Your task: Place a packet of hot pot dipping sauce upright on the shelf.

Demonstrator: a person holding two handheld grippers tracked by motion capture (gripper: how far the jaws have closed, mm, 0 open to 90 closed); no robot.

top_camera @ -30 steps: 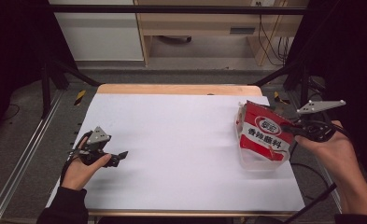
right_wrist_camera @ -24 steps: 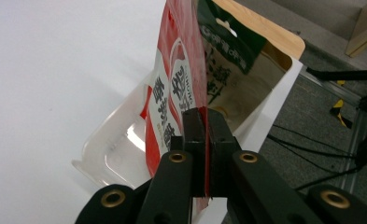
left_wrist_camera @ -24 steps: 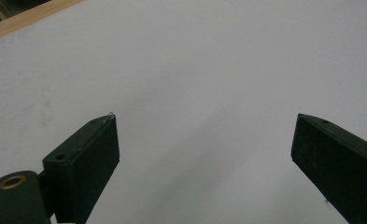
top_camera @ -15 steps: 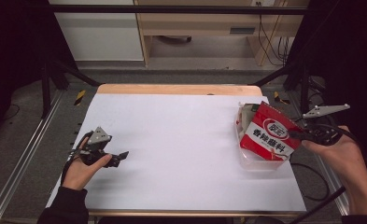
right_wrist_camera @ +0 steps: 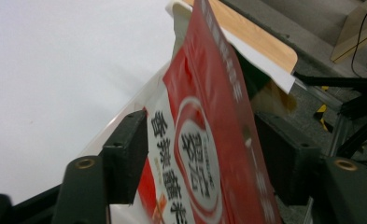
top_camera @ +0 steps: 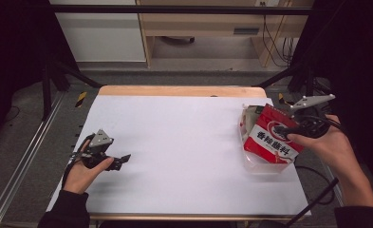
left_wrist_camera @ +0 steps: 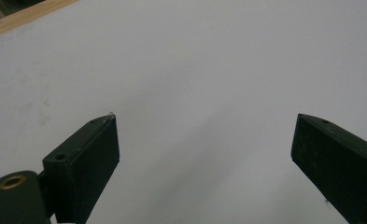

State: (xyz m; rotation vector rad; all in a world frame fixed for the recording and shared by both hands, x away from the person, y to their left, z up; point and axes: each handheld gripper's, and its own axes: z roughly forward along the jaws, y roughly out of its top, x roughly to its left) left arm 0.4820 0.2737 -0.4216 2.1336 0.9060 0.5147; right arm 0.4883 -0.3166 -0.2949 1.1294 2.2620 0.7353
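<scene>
Two black jaws of my right gripper (right_wrist_camera: 200, 154) stand apart on either side of the red packet (right_wrist_camera: 204, 140); they have just been opening, and in the right gripper view I see a gap between each pad and the packet, so nothing is clamped now. A second ago the same jaws were pinched shut on that packet. From above, my right gripper (top_camera: 302, 127) sits at the packet's right edge, and it has slid a little toward the right since the earlier frame, away from the table's middle. The red packet (top_camera: 272, 137) leans tilted in a clear plastic tub (top_camera: 262, 166) near the right edge of the white table (top_camera: 184, 142), about where it was before, though now tipped slightly more to the right.

My left gripper (top_camera: 122, 160) rests low on the table near its left edge, in the same spot as a second ago. Its jaws are wide apart with bare white table (left_wrist_camera: 195, 70) between them.
</scene>
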